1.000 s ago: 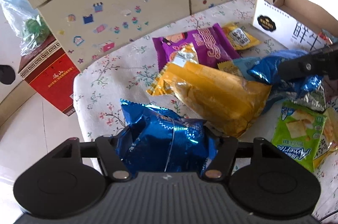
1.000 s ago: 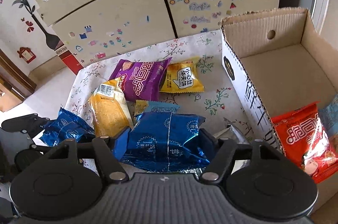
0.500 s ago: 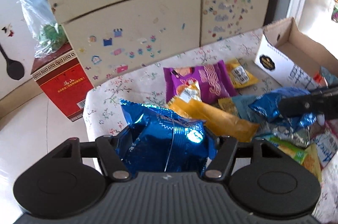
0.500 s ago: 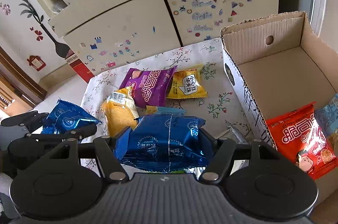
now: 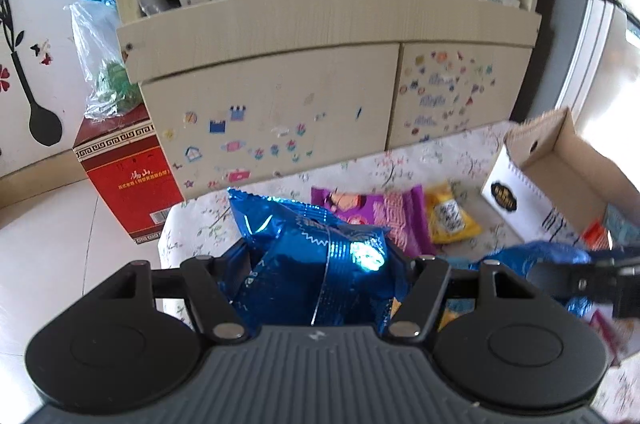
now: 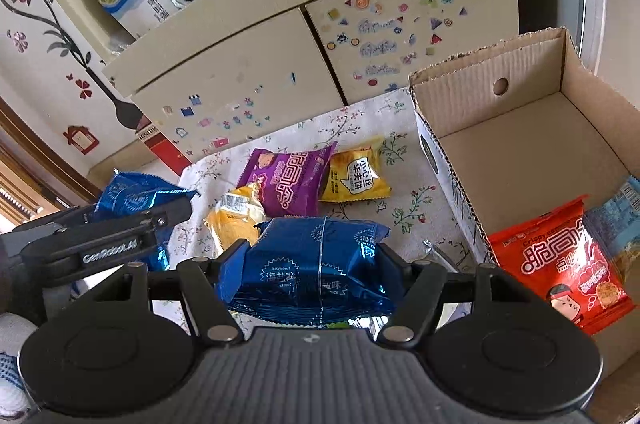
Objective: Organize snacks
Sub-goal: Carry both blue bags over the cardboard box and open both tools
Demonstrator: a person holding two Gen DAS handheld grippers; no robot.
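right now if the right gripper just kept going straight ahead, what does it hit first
Probably the purple packet on the tablecloth, past the blue packet held in the right gripper. Depth is unclear; its course could clear that and reach the cabinet.

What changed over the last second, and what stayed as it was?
Both claws rose with their packets: the left claw lifted its blue packet off the table, the right claw raised its blue packet. Neither let go. The purple packet and cardboard box stayed put.

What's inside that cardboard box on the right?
The cardboard box holds a red snack packet and a light blue packet beside it; the rest of its floor looks bare. Its near corner is cut off.
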